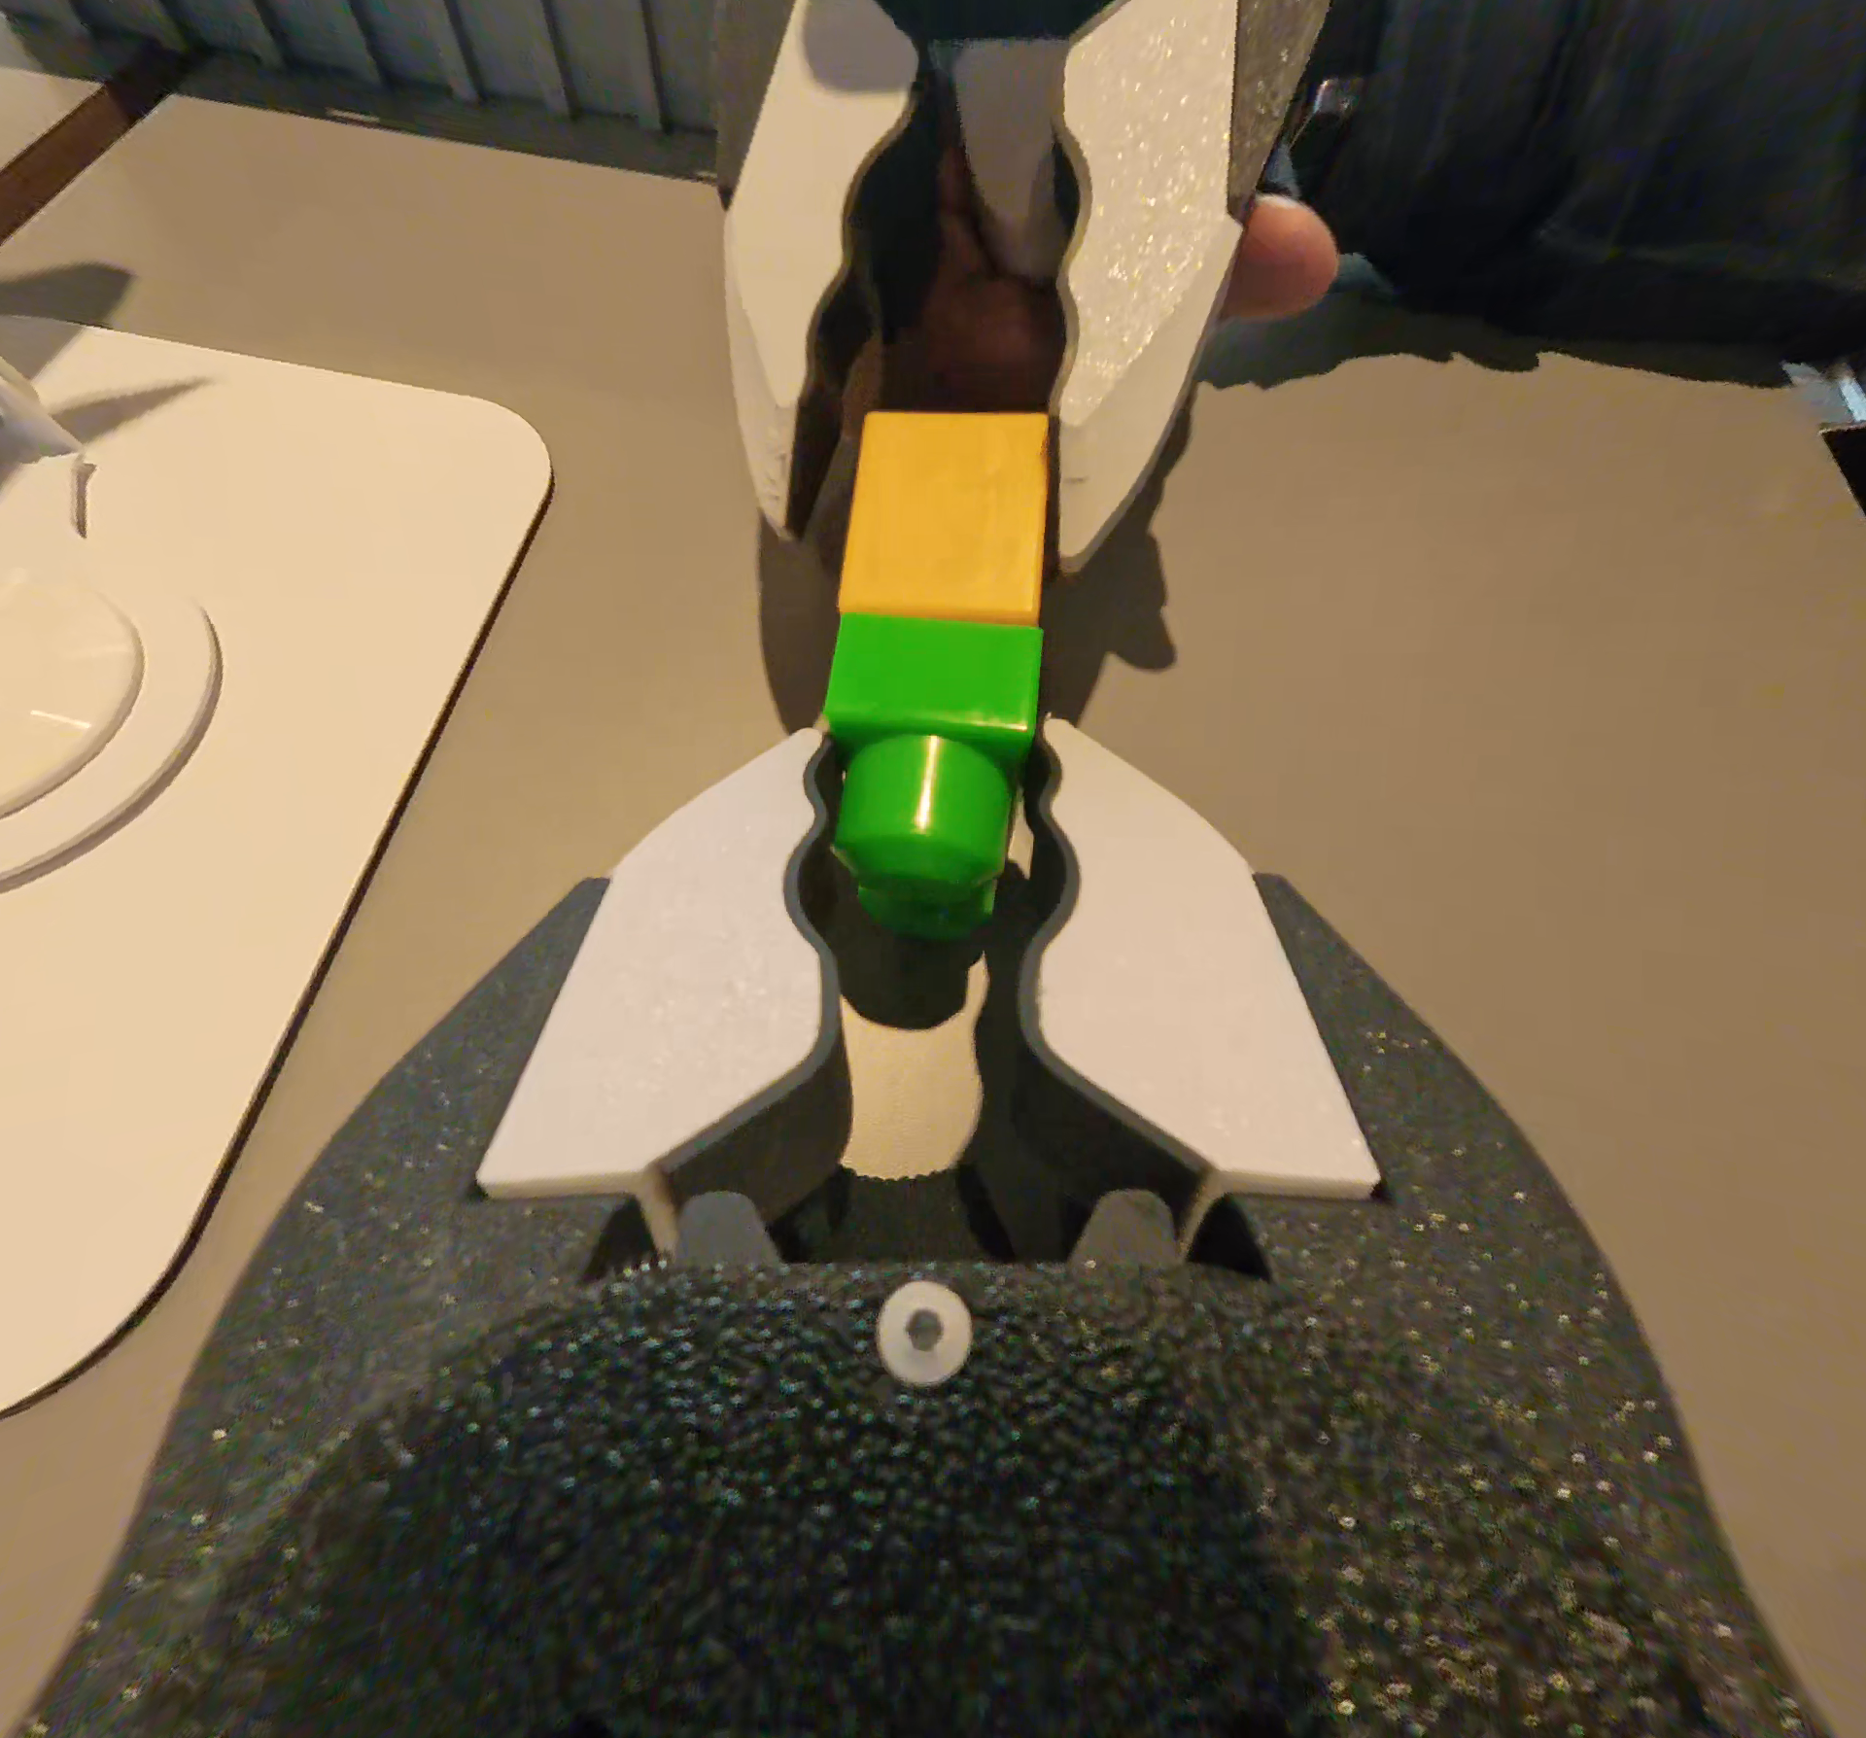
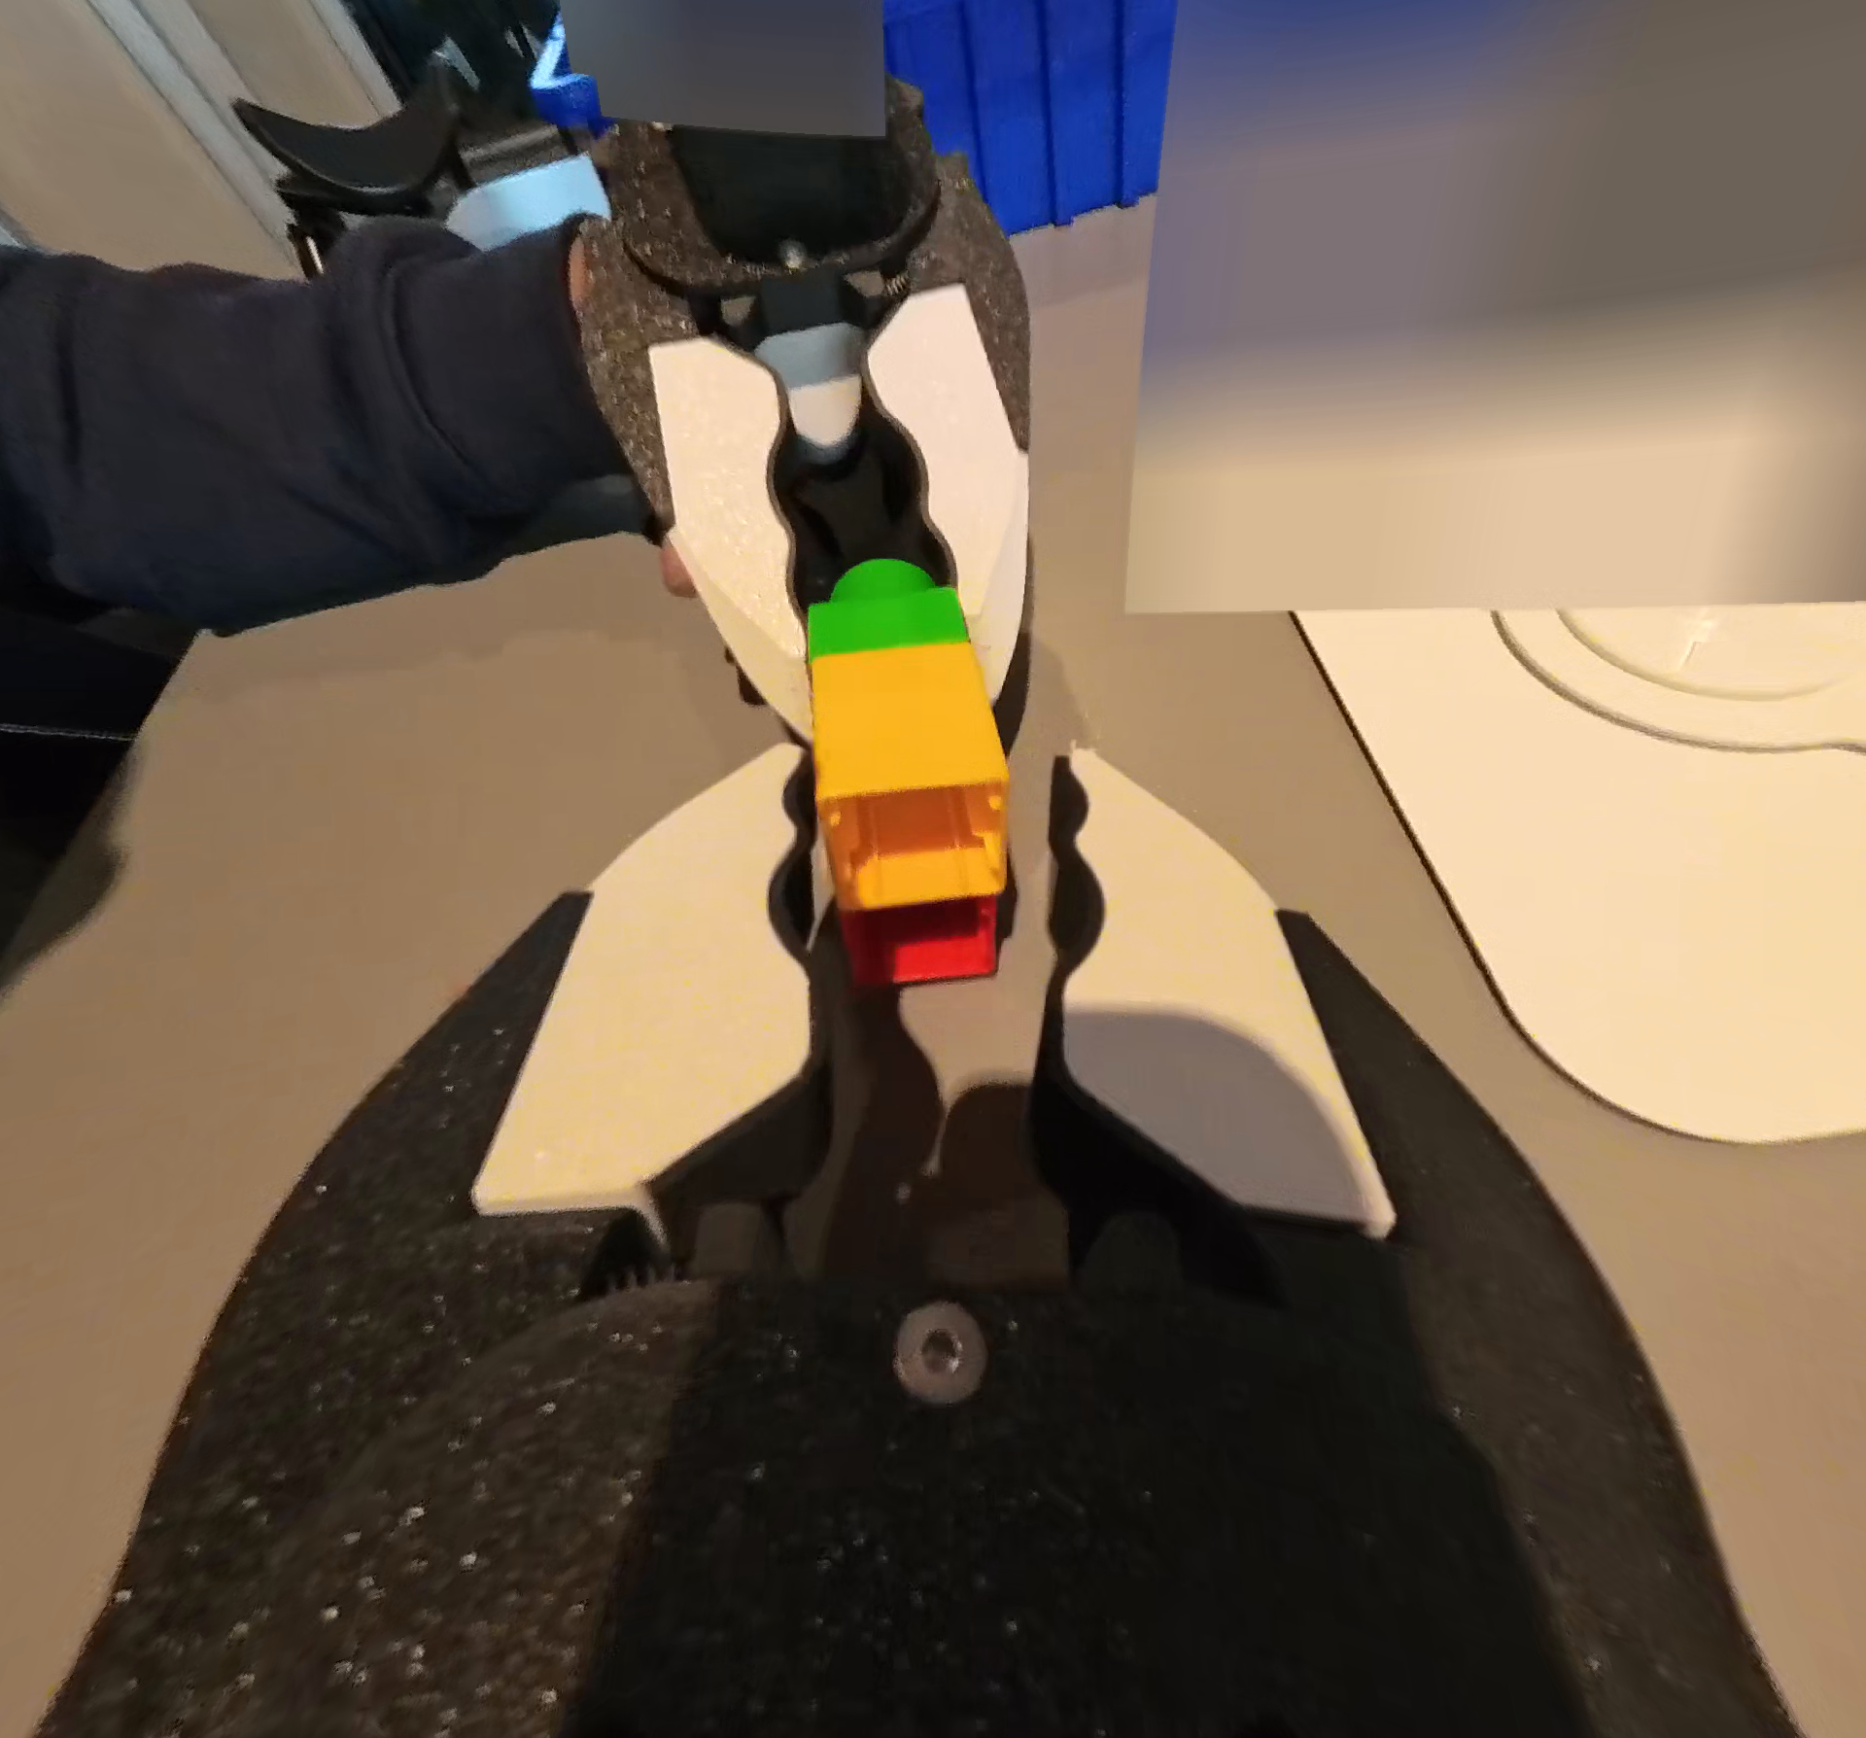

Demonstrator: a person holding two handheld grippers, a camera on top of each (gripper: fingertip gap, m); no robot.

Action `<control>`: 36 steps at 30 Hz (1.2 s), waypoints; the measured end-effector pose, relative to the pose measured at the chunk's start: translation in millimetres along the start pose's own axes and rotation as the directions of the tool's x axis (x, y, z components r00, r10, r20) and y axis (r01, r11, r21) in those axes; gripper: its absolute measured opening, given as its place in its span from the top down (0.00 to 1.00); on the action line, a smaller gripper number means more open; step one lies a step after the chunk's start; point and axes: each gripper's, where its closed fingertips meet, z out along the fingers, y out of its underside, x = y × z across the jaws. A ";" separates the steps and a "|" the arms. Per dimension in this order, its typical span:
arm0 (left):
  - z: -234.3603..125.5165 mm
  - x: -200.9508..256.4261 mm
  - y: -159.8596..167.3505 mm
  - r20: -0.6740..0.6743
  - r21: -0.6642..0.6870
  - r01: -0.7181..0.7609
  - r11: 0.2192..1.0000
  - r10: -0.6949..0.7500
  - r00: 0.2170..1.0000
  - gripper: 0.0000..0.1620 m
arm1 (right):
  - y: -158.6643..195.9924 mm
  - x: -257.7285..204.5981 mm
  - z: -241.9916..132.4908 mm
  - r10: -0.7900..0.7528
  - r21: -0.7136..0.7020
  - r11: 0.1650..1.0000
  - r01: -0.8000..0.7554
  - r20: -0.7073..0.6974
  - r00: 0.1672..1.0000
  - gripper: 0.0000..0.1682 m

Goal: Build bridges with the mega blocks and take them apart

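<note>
- Tongs: the left tongs (image 1: pixel 929 760), at lower centre of the left wrist view, close on the green block (image 1: pixel 934 675); the right tongs (image 2: pixel 924 841) flank the yellow block (image 2: pixel 904 730), with a gap showing on one side, so I cannot tell if they grip.
- Blocks: green, yellow and a red block (image 2: pixel 924 947) form one short row held in the air above the tabletop (image 1: pixel 1414 680), between both tongs.
- Axis: its long axis runs up the frame centre, from one pair of tongs to the other; the green stud points toward the left tongs.
- Risk: pulling off-axis could twist the joint, letting a block slip and drop onto the tabletop.
- Surroundings: a white mat (image 1: pixel 252 629) lies at left.
</note>
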 end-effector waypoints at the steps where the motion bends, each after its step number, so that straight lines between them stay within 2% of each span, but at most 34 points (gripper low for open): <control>1: -0.1 0.1 0.0 -0.001 0.000 -0.001 1.000 0.001 1.000 0.79 | 3.9 -0.9 -3.1 0.002 -0.017 1.000 -0.002 -0.005 1.000 0.76; 4: 0.1 0.3 -0.1 -0.002 -0.001 -0.005 1.000 0.005 1.000 0.79 | 11.1 -3.6 -9.3 -0.028 -0.047 0.999 0.027 -0.033 0.999 0.80; 25: 1.5 1.7 -1.1 0.003 -0.002 -0.010 1.000 0.010 1.000 0.79 | 17.3 -5.7 -8.7 -0.018 -0.086 0.996 0.018 0.008 1.000 0.81; 36: 2.7 1.5 -2.0 0.018 -0.002 -0.006 1.000 0.006 1.000 0.79 | 18.8 -4.0 -6.3 -0.024 -0.093 0.996 0.017 -0.078 0.997 0.81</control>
